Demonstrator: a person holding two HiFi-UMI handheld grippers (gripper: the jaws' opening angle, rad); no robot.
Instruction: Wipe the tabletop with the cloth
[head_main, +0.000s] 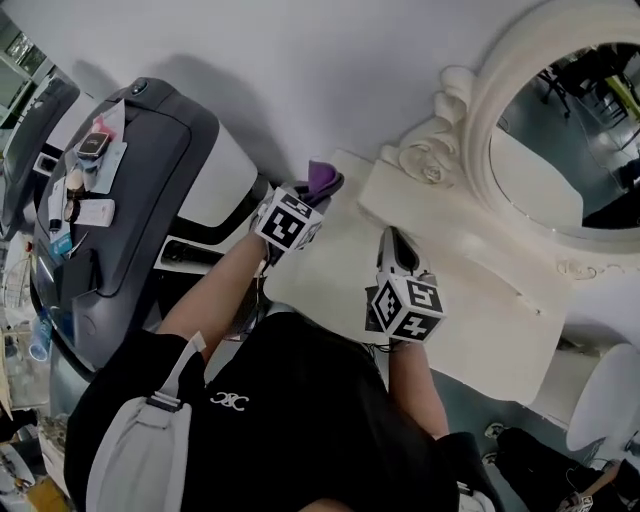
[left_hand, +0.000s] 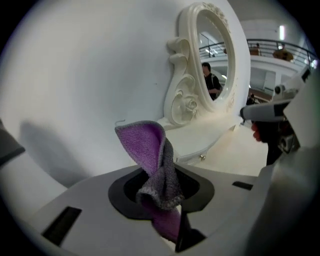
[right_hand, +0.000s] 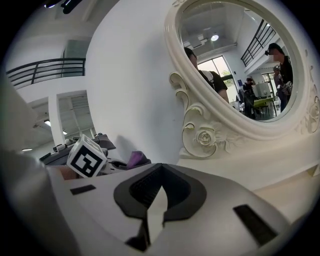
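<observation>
As your left hand-held gripper (left_hand: 170, 225) pinches the bunched cloth (left_hand: 150, 150), the right one (right_hand: 152, 220) closed empty, wiping could tug it loose.

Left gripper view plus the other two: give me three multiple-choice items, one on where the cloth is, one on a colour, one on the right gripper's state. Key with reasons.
1. Where is the purple-and-grey terry cloth?
A. lying loose and untouched
B. pinched by the jaws of the left gripper
C. hanging on a hook

2. What colour is the carved ornate mirror frame?
A. cream white
B. black
C. gold

3. How do the jaws of the right gripper stand?
A. wide apart
B. clamped on the cloth
C. together, nothing between them

Key:
1 B: the left gripper view shows the cloth rising from between its closed jaws.
2 A: the frame's scrolls and rose are cream white in every view.
3 C: the right gripper view shows only a thin slit between the jaws, with no cloth in it.
</observation>
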